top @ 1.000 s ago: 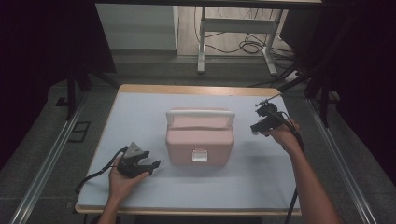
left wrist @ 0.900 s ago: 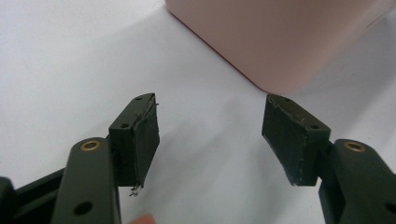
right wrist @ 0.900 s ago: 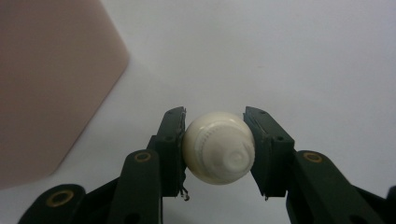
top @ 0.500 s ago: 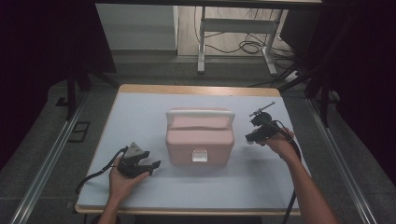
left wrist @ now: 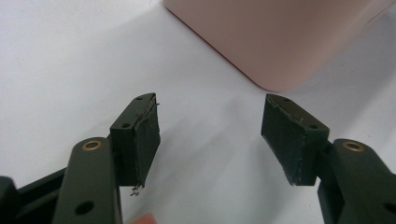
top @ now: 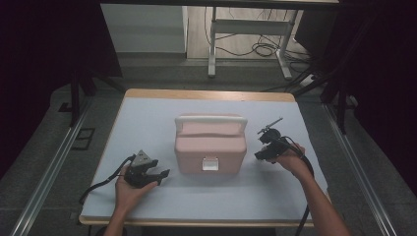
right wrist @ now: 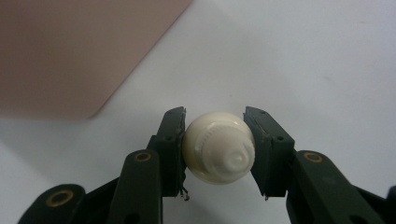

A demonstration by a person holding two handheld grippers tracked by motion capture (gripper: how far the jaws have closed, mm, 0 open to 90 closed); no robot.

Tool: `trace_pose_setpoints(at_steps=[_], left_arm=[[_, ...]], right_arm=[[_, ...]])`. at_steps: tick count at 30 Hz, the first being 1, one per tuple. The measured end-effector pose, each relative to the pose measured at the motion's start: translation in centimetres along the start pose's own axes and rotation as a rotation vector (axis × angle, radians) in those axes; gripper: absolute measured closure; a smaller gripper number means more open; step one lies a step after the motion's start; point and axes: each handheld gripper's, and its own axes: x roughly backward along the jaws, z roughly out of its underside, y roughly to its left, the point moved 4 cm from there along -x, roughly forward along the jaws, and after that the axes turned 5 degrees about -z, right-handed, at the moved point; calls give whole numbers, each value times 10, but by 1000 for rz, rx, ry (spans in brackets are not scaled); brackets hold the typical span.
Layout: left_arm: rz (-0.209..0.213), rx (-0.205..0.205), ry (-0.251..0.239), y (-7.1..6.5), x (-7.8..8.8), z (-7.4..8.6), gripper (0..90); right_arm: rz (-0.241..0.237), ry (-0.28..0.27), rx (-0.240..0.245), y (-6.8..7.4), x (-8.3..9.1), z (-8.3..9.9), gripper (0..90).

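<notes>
A pink box (top: 210, 147) with a white handle (top: 211, 119) and a small white front latch stands in the middle of the table. My right gripper (top: 259, 156) hovers just right of the box, low over the table. In the right gripper view its jaws (right wrist: 215, 140) are shut on a small round white object (right wrist: 218, 149) with a ribbed ring, and the box's side (right wrist: 60, 51) is at upper left. My left gripper (top: 162, 173) rests on the table left of the box's front, open. In the left gripper view nothing lies between its pads (left wrist: 140, 140), and the box's corner (left wrist: 280, 37) is ahead.
The white table top (top: 147, 123) has a wooden rim. Each gripper trails a black cable over the table's front edge. Beyond the table are a metal desk frame (top: 246, 29) and cables on the floor.
My right hand has moved down and nearer the front, closer to the box's right side, still gripping the white object. The left hand has stayed put.
</notes>
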Motion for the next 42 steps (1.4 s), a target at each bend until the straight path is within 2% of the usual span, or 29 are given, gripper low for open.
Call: trace_pose_setpoints(at_steps=[6, 17, 22, 23, 24, 25, 27, 28, 29, 32, 33, 38, 42], left_arm=[[-4, -1, 0, 0, 0, 0, 373], [-2, -2, 1, 0, 0, 0, 373], [-4, -3, -2, 0, 0, 0, 373], [-4, -3, -1, 0, 0, 0, 373], [-1, -2, -1, 0, 0, 0, 377], [-1, -2, -1, 0, 0, 0, 378], [1, -1, -1, 0, 0, 0, 379], [3, 1, -1, 0, 0, 0, 381], [3, 1, -1, 0, 0, 0, 382], [4, 4, -2, -1, 0, 0, 382], [3, 4, -3, -1, 0, 0, 382], [3, 1, -4, 0, 0, 0, 383], [4, 3, -1, -1, 0, 0, 383]], right_arm=[[-10, 22, 12, 6, -12, 4, 600], [-10, 13, 21, 7, -12, 6, 591], [-6, -4, 22, 7, -8, 8, 501], [-3, -15, 17, 7, -5, 8, 480], [-5, -48, 6, 5, 1, 8, 444], [-5, -48, 6, 5, 1, 8, 444], [-1, -98, 0, 4, 10, 8, 425], [-4, -150, -9, 3, 20, 9, 417], [-4, -150, -9, 3, 20, 9, 417], [-9, -212, -6, 3, 34, 12, 409], [-7, -249, -3, 5, 43, 14, 408], [-11, -303, -10, 9, 56, 20, 426], [-39, -365, -1, 17, 64, 27, 466]])
